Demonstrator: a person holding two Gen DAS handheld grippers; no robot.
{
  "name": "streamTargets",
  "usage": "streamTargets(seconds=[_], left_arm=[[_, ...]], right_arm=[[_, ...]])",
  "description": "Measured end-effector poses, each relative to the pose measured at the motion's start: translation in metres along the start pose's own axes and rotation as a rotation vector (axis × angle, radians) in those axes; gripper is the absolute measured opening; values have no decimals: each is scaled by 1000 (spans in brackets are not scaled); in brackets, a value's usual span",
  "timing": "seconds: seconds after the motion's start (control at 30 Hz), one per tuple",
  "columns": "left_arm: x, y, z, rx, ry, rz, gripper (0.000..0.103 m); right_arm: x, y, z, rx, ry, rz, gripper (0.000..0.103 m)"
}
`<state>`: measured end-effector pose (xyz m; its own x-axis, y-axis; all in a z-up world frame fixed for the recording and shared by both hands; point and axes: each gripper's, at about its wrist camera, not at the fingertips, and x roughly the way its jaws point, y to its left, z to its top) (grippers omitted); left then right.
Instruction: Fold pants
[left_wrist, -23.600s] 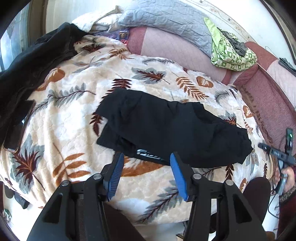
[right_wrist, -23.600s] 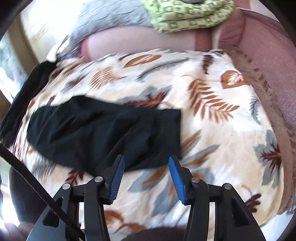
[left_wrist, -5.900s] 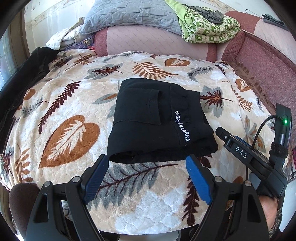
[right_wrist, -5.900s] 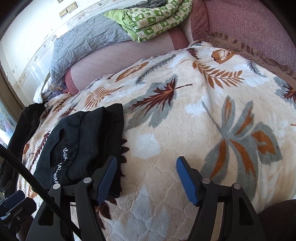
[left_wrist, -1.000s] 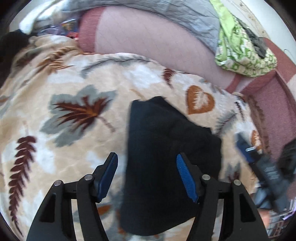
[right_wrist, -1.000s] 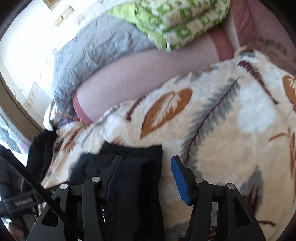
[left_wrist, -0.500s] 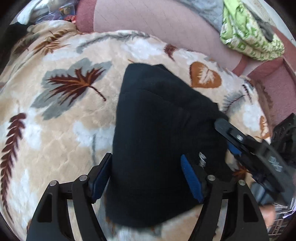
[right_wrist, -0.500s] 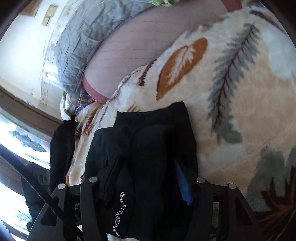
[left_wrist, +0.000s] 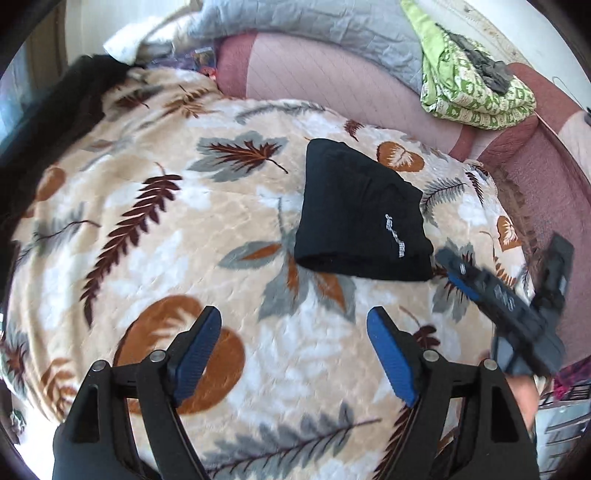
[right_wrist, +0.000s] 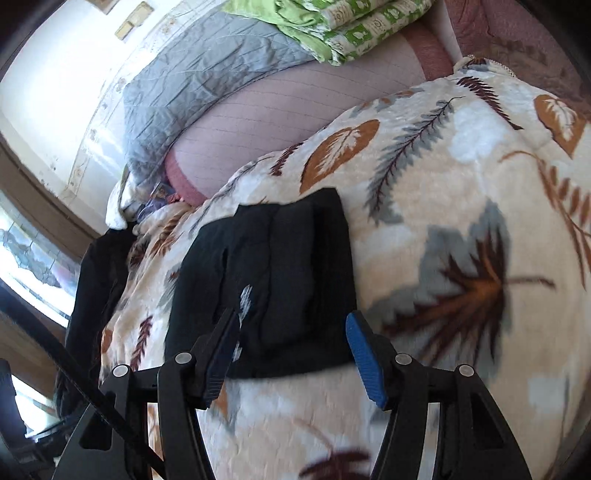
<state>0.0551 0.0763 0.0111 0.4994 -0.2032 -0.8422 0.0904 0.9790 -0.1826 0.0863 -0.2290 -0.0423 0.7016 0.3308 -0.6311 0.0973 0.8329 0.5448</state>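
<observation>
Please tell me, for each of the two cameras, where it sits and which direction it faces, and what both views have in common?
Left wrist: sits on the left gripper, faces down at the leaf-patterned fleece blanket; its jaws are opening over bare blanket; the right gripper shows blurred.
Right wrist: sits on the right gripper, faces lower across the bed; its open blue pads frame the fabric's near edge.
Shared: folded black pants, green patterned quilt.
</observation>
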Motion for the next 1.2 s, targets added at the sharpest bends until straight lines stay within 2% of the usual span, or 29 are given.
streamTargets(seconds=[0.17, 0.23, 0.33, 0.5, 0.63, 1.2], left_arm=[[-9, -10, -35, 29, -14, -21, 81], [-9, -15, -50, 36, -19, -8, 81], [-6, -21, -65, 54, -23, 19, 81], [-8, -19, -75, 66, -42, 80, 81], [-6, -16, -78, 78, -47, 122, 81], [24, -25, -75, 113, 0, 158, 81]], right_arm=[[-40, 5, -59, -116, -20, -36, 72], [-54, 5, -87, -196, -46, -92, 72], [-62, 8, -106, -255, -84, -189, 72], [-70, 13, -111, -283, -152, -239, 72], [-65, 14, -112, -295, -153, -267, 72], [-48, 9, -110, -290, -129, -291, 76]])
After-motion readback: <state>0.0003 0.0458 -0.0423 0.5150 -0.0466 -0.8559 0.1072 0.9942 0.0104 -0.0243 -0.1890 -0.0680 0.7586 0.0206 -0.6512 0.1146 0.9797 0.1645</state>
